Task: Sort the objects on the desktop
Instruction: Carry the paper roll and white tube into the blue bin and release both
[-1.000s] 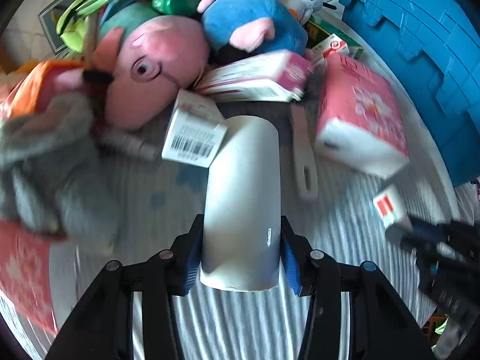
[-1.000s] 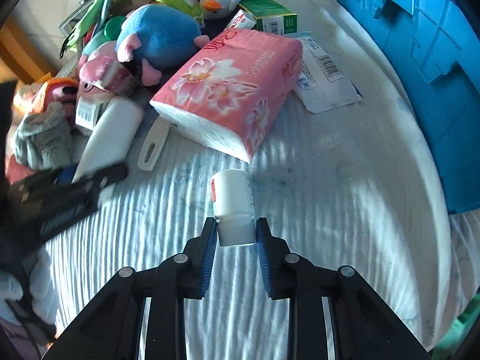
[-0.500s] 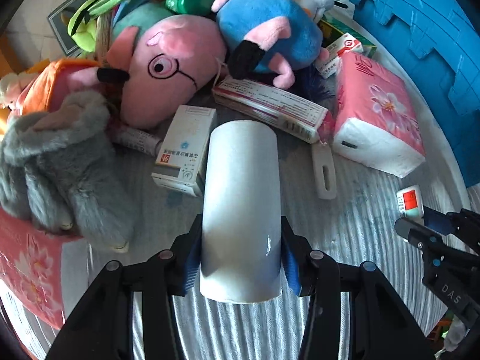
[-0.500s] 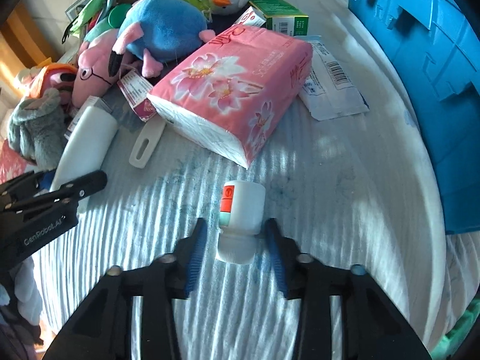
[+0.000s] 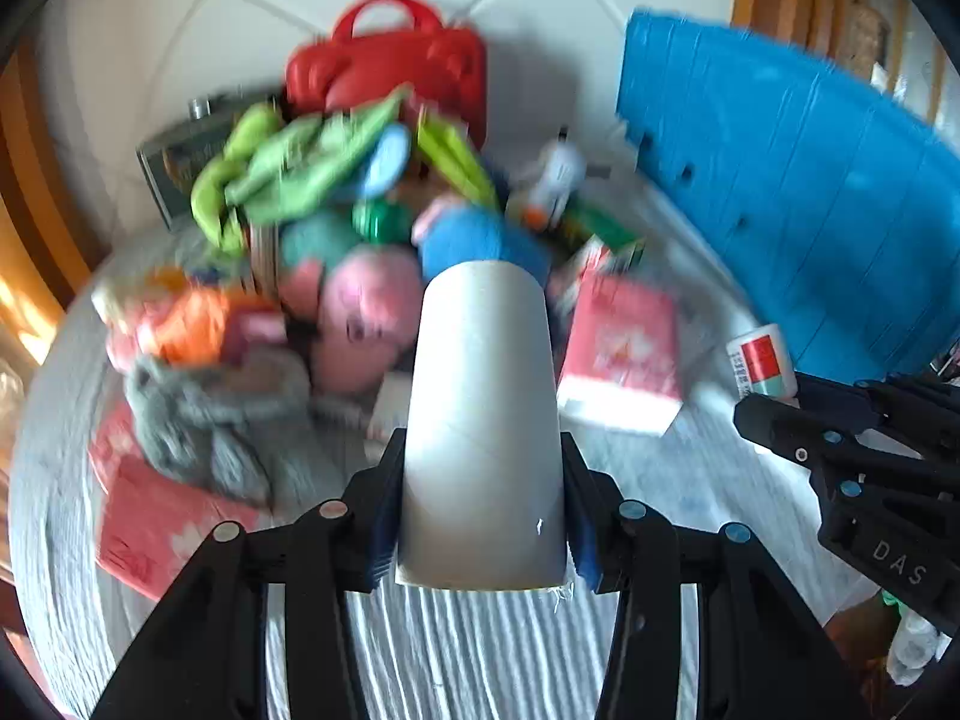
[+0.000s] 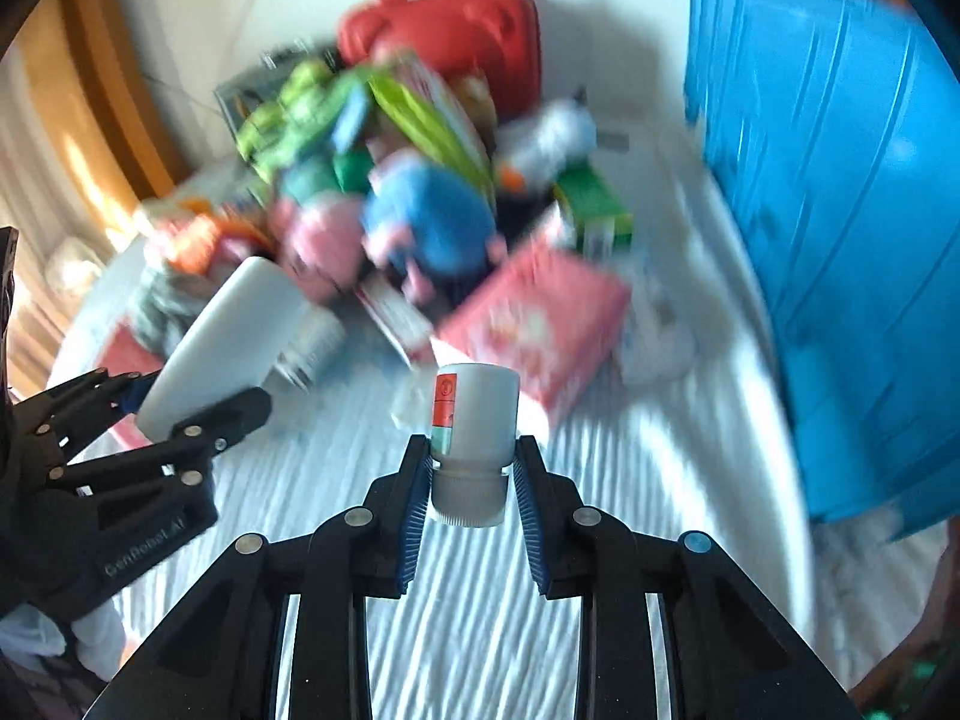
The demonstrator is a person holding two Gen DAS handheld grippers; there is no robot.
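The fingers of the right gripper [image 6: 472,471] are clamping the small white bottle [image 6: 474,420], now lifting it off the striped worktop [image 6: 480,630] — the left gripper [image 5: 480,516] is gripping a white tube [image 5: 483,420], also aloft. Both are ready for sorting — probably into the blue bin [image 6: 840,240].

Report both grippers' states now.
Left gripper: closed on the white tube.
Right gripper: closed on the small white bottle.

White tube [image 5: 483,420], blue crate [image 5: 798,204], red bag [image 5: 390,69].
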